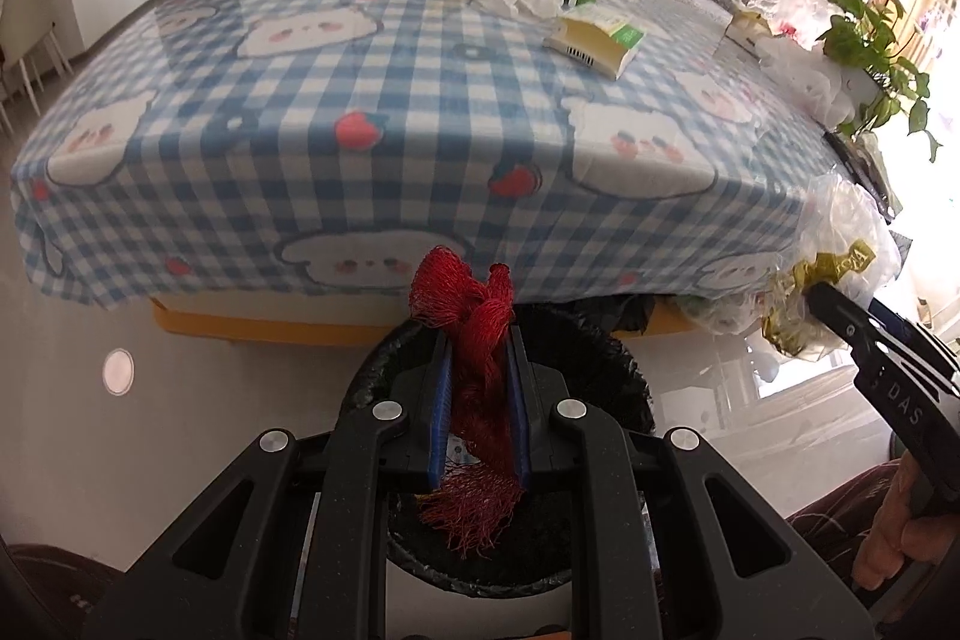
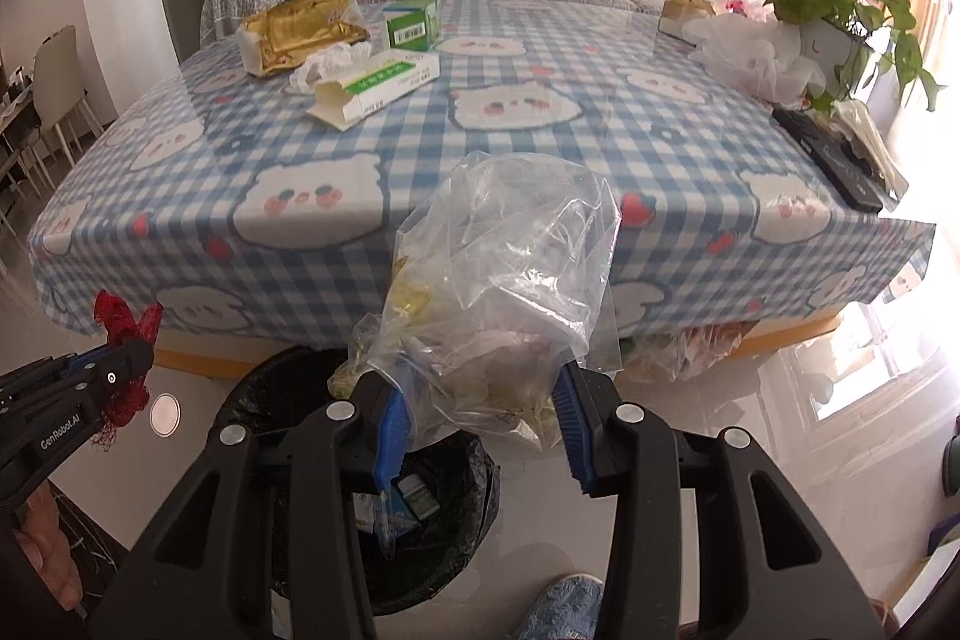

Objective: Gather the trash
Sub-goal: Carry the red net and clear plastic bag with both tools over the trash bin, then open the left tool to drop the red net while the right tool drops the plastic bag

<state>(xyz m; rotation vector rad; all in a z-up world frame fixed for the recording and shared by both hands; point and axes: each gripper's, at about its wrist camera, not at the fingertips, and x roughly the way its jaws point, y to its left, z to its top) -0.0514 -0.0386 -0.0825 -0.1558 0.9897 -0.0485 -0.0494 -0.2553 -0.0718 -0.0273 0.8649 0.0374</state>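
Left gripper [image 1: 480, 400] is pinching a wad of red mesh netting [image 1: 480, 316] directly above the black-lined trash bin [image 1: 372, 376], which stands on the floor in front of the desk [image 1: 360, 112]. To finish well it should spread its jaws only while the loose fringe hangs inside the rim; the mesh may snag on the blue pads, so a small shake may be needed. Right gripper [image 2: 477, 418] is clamped on a crumpled clear plastic bag [image 2: 516, 244] holding yellowish wrappers, above the bin's right edge. That bag looks bulky and light, so it should be centred over the opening before letting go, or it could drift onto the floor. More trash waits on the desk: a gold wrapper [image 2: 300, 28], crumpled tissue [image 2: 330, 61] and green-and-white cartons [image 2: 378, 91].
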